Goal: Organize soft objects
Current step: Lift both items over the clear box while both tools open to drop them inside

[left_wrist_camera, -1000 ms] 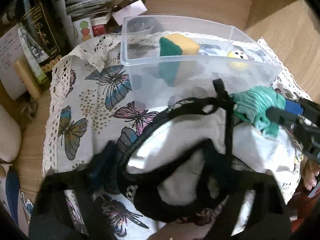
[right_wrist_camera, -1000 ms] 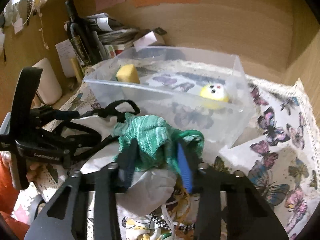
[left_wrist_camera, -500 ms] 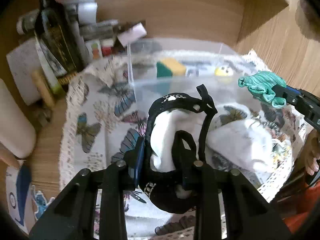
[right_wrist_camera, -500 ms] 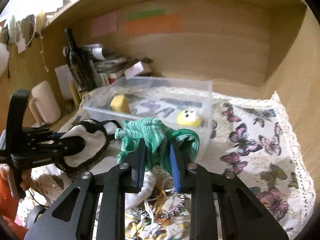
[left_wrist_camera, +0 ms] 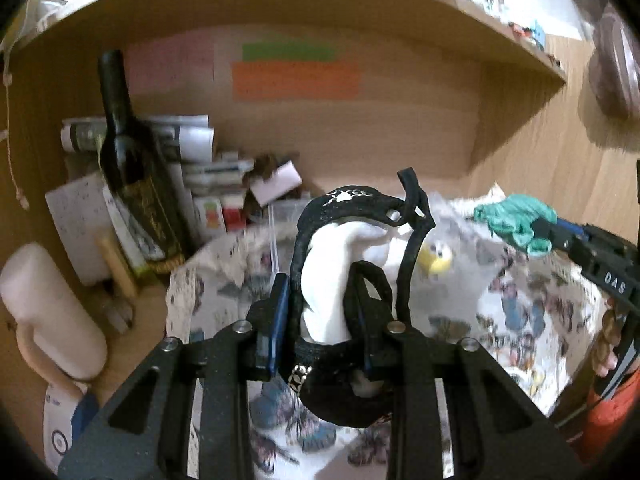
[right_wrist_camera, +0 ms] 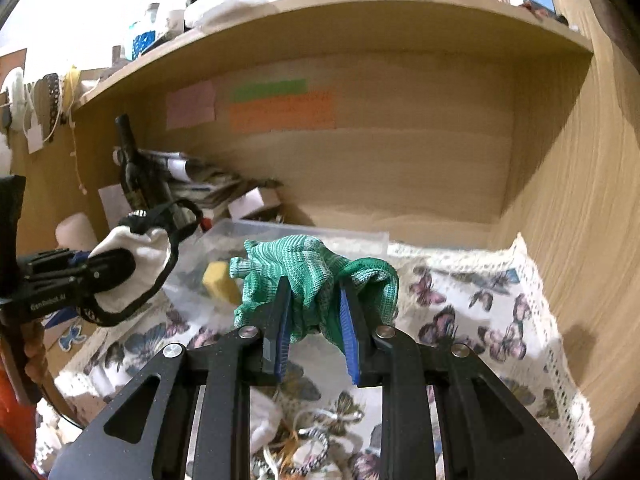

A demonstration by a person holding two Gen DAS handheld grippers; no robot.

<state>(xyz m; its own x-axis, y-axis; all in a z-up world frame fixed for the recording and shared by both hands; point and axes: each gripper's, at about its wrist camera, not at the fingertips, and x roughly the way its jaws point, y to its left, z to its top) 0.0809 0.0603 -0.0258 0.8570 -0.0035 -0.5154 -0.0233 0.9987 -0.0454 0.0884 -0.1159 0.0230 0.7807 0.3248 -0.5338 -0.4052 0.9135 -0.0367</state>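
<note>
Left wrist view: left gripper (left_wrist_camera: 320, 320) clamps a white cloth with black straps (left_wrist_camera: 332, 272), held in air. Right gripper (right_wrist_camera: 314, 330) grips a green knit cloth (right_wrist_camera: 308, 276) above the clear bin (right_wrist_camera: 312, 234) (sponge (right_wrist_camera: 218, 282) inside).

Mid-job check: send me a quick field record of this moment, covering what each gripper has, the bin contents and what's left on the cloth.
left gripper: shut on white cloth with black straps, lifted
right gripper: shut on green knit glove, lifted
clear plastic bin: holds yellow sponge and yellow toy with eyes
butterfly tablecloth: white fabric and cords in a pile near the front edge
background: dark bottle, papers, sticky notes
</note>
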